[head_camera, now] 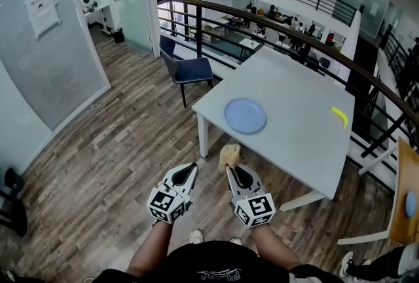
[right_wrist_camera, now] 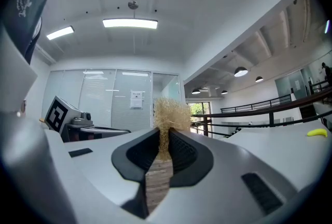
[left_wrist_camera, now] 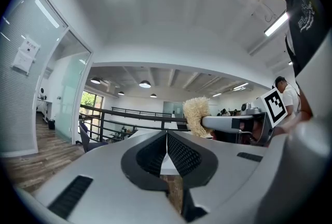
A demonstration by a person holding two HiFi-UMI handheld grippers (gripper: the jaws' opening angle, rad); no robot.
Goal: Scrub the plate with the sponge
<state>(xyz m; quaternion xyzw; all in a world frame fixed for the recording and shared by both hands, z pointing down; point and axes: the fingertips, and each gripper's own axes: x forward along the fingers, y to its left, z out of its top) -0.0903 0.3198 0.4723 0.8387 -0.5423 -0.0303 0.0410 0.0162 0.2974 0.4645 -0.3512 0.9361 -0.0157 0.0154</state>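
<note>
A round light-blue plate (head_camera: 245,115) lies on the white table (head_camera: 294,144), near its front-left corner. My right gripper (head_camera: 230,169) is shut on a tan, fibrous sponge (head_camera: 229,155), held in the air just short of the table's near edge; the same sponge (right_wrist_camera: 169,114) sticks up from the closed jaws in the right gripper view. My left gripper (head_camera: 191,169) hangs beside it to the left, over the floor, shut with nothing between its jaws (left_wrist_camera: 166,137). In the left gripper view the sponge (left_wrist_camera: 196,115) and right gripper show to the right.
A yellow banana (head_camera: 340,116) lies at the table's far right edge. A blue chair (head_camera: 188,68) stands behind the table's left side. A dark railing (head_camera: 308,39) runs along the back. A wooden chair (head_camera: 402,196) stands at far right. Wood floor is below me.
</note>
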